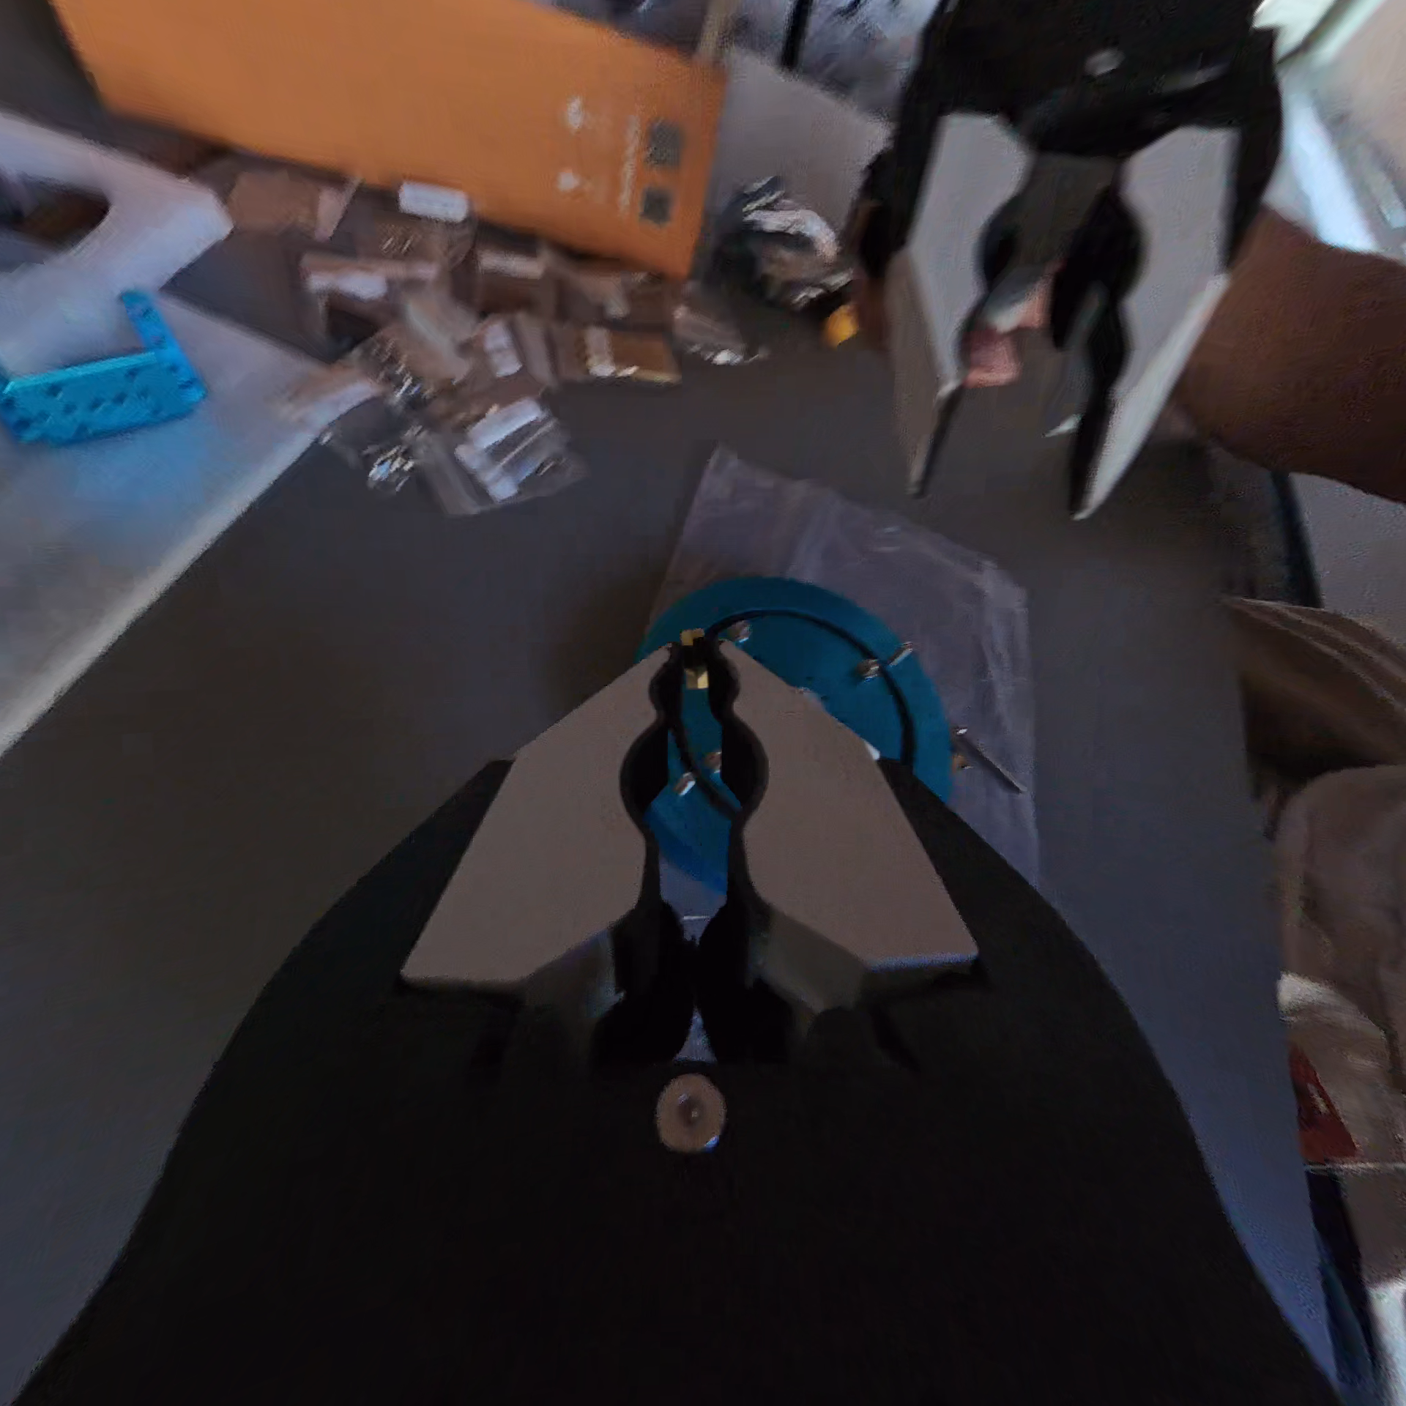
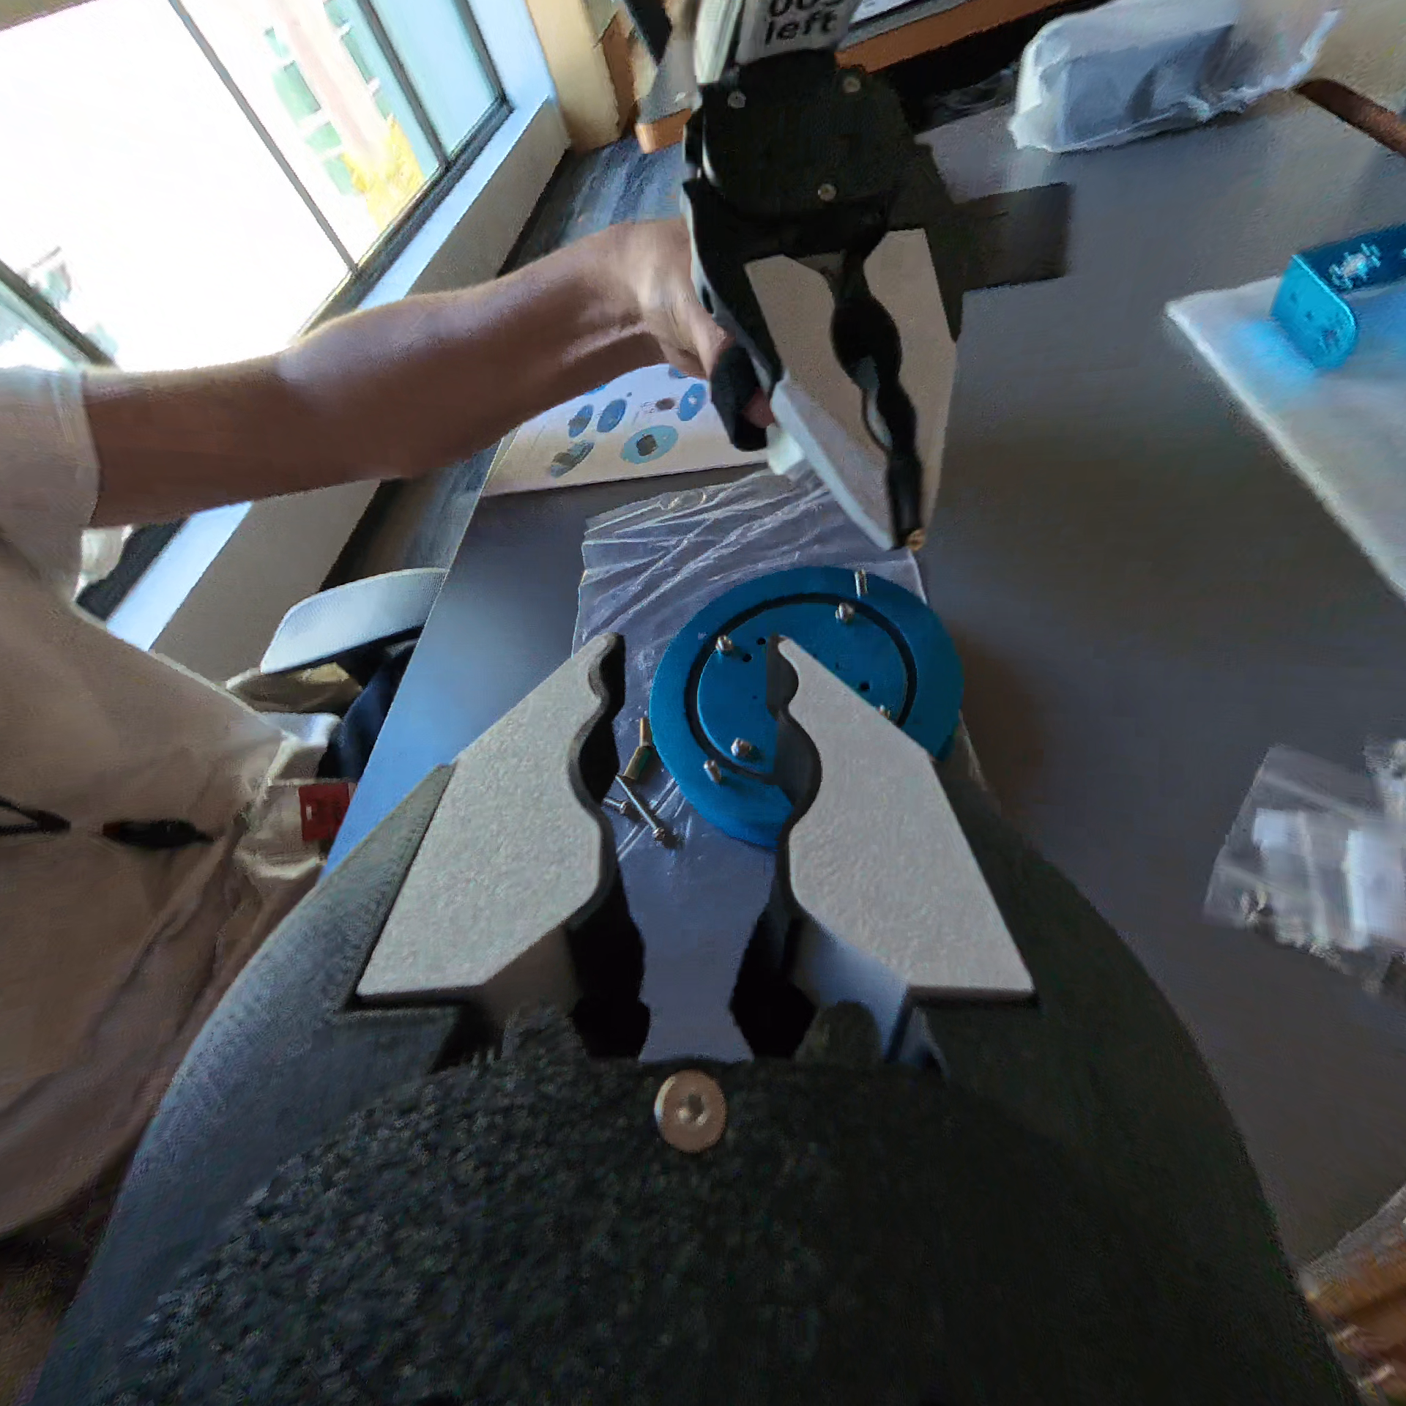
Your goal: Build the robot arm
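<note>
Brass standoff (image 1: 694,669) is pinched in the left gripper (image 1: 696,656) above the blue disc (image 2: 860,654) at twelve o'clock; the right gripper (image 2: 696,654) is held empty, fingers spread

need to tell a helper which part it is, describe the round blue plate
On the dark grey table lies a crinkled clear plastic sheet. The round blue plate sits on it, ringed by a black groove with small screws standing up, unlike the angular blue bracket farther off.

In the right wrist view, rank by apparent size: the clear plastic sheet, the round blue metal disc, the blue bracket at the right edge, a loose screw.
1. Clear plastic sheet, partly hidden.
2. Round blue metal disc.
3. Blue metal bracket, farther away and cropped, so its rank is unsure.
4. Loose screw.
</note>
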Action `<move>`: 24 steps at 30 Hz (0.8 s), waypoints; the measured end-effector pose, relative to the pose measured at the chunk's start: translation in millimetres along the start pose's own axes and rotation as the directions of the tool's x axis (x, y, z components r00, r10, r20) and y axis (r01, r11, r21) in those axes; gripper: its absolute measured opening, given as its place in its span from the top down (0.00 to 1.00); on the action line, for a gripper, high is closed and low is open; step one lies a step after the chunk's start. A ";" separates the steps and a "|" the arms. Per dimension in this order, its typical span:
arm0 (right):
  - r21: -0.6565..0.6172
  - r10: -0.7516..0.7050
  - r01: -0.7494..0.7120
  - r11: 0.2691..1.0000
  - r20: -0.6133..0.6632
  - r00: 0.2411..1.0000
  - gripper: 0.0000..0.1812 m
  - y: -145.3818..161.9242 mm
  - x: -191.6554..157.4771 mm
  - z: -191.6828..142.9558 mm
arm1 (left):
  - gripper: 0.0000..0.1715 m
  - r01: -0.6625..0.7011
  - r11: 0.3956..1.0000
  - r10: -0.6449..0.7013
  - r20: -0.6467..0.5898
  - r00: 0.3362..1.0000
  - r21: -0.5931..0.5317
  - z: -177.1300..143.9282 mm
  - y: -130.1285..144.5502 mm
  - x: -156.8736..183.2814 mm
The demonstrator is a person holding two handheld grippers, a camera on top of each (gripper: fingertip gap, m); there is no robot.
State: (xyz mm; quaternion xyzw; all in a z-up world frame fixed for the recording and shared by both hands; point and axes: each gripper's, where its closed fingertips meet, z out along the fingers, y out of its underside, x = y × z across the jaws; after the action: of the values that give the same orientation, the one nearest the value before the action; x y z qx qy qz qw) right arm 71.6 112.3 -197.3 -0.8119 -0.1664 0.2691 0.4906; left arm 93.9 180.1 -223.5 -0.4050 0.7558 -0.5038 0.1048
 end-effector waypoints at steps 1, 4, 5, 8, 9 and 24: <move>-0.024 -0.057 0.058 0.998 0.034 0.998 0.78 -5.5 -0.5 3.1 | 0.97 -0.012 0.998 0.016 -0.057 0.998 0.064 -4.3 -8.9 12.0; -0.104 -0.202 0.211 0.972 0.086 0.976 0.75 -15.2 8.3 15.4 | 0.97 -0.033 0.973 0.056 -0.096 0.994 0.227 -17.6 -24.7 23.0; -0.133 -0.249 0.257 0.957 0.074 0.966 0.73 -15.2 17.1 19.5 | 0.97 -0.038 0.966 0.061 -0.082 0.995 0.258 -20.5 -24.9 20.6; -0.137 -0.320 0.327 0.935 0.074 0.945 0.79 -17.4 36.4 29.3 | 0.97 -0.060 0.963 0.071 -0.034 0.997 0.264 -22.6 -14.1 10.8; -0.117 -0.318 0.328 0.937 0.095 0.943 0.83 -19.9 38.8 32.6 | 0.97 -0.065 0.963 0.076 -0.032 0.997 0.262 -23.4 -10.9 9.8; 0.008 -0.642 0.653 0.757 0.193 0.742 0.90 -28.5 8.3 49.7 | 0.97 0.248 0.937 -0.111 -0.464 0.879 0.246 -38.8 -4.6 50.1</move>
State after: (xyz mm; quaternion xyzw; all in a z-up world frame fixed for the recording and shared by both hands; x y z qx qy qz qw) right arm 48.3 165.1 -192.9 -0.6895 -0.4902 0.1506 0.5115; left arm 41.7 169.6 -188.8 -0.3283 0.6335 -0.6982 -0.0577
